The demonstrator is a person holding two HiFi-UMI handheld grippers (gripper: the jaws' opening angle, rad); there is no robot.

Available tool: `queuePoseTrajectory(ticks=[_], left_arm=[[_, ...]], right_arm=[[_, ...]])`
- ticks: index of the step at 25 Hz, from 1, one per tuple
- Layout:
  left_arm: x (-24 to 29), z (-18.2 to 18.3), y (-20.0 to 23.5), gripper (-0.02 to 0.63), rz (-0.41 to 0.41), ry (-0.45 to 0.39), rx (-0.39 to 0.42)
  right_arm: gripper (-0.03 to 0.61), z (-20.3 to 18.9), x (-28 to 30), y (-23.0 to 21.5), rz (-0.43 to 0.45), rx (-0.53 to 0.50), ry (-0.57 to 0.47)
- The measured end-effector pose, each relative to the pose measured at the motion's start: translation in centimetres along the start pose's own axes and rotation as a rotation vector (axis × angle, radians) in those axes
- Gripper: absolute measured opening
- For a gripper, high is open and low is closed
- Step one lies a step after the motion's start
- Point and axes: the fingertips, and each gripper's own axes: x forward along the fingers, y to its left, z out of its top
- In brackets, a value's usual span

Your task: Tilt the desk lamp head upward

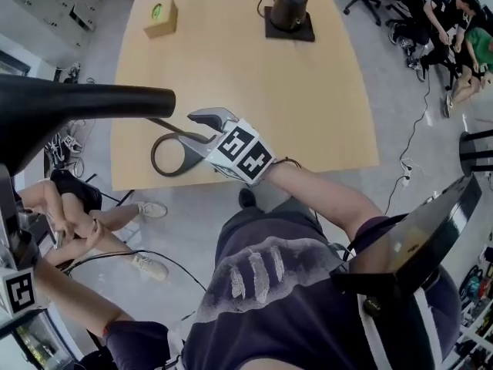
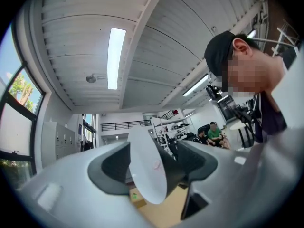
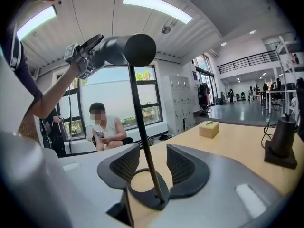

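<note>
The left gripper (image 2: 156,147) gaped, jaws loose around the black, white-faced lamp head (image 2: 147,175). The right gripper (image 3: 153,148) gaped too, the thin black stem (image 3: 137,113) untouched between its jaws.

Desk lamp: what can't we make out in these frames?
- Head view: the lamp head hides the jaws of the left gripper and its own joint to the stem.
- Left gripper view: lamp head fills the gap; stem and base hidden.
- Right gripper view: whether left gripper touches the head, too small.

My tabletop tally
I count one black ring-based desk lamp (image 1: 85,102), one tan cardboard box (image 1: 161,18), one black jug-like vessel (image 1: 289,8), one light wooden table (image 1: 231,91).
</note>
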Motion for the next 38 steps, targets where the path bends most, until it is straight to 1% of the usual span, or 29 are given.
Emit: queuePoseTrajectory(ticks=[2,5,8,11,15,18,19,20,21,22,23,26,29,32,35,38], left_arm=[[-0.8,0.0,-0.5,0.314,0.025,-0.005,0.007],[-2.3,-0.6,-1.1,0.318,0.072,0.003,0.006],[-3.0,-1.7,-2.1,0.318,0.122,0.027,-0.026],[-3.3,-3.0,-4.0,0.316,0.153,0.051,-0.072],[-2.9,-4.2,-7.3,0.311,0.188,0.101,-0.088],[-2.3,-4.5,-9.7,0.278,0.206,0.103,-0.109],[-2.2,-4.5,-10.5,0.25,0.217,0.098,-0.116],[-2.2,-4.5,-11.3,0.208,0.23,0.095,-0.125],[-2.2,-4.5,-12.1,0.144,0.243,0.097,-0.135],[-2.2,-4.7,-13.0,0.071,0.253,0.106,-0.143],[-2.1,-5.0,-13.8,0.014,0.26,0.119,-0.147],[-1.7,-6.1,-16.9,0.003,0.257,0.156,-0.156],[-0.7,-7.2,-20.0,0.003,0.245,0.19,-0.171],[-0.1,-8.9,-22.9,0.003,0.249,0.211,-0.206],[0.1,-10.3,-25.2,0.004,0.259,0.219,-0.263],[0.0,-10.7,-26.6,0.003,0.235,0.222,-0.296]], right_arm=[[0.189,-0.1,-1.1,-0.4,0.002,0.017,-0.016],[0.193,-0.1,-2.7,-1.0,-0.008,0.027,-0.035],[0.195,-0.3,-4.4,-1.5,-0.012,0.025,-0.041],[0.195,-0.9,-6.7,-2.0,-0.008,0.037,-0.045],[0.193,-1.3,-10.0,-2.7,-0.002,0.056,-0.069],[0.166,-2.0,-12.6,-3.2,0.011,0.073,-0.077],[0.123,-2.2,-13.5,-3.2,0.024,0.076,-0.078],[0.05,-2.5,-14.4,-3.1,0.038,0.076,-0.077],[0.002,-2.9,-15.2,-3.0,0.049,0.072,-0.074],[-0.002,-3.3,-16.0,-2.8,0.057,0.063,-0.067],[-0.002,-3.6,-16.6,-2.5,0.064,0.05,-0.058],[-0.002,-4.4,-18.5,-1.7,0.083,0.019,-0.047],[-0.002,-4.7,-19.9,-1.2,0.11,0.025,-0.055],[-0.002,-5.0,-20.9,-0.7,0.142,0.024,-0.062],[-0.002,-5.5,-21.4,0.3,0.173,0.024,-0.062],[-0.002,-5.8,-21.6,1.4,0.196,0.033,-0.057]])
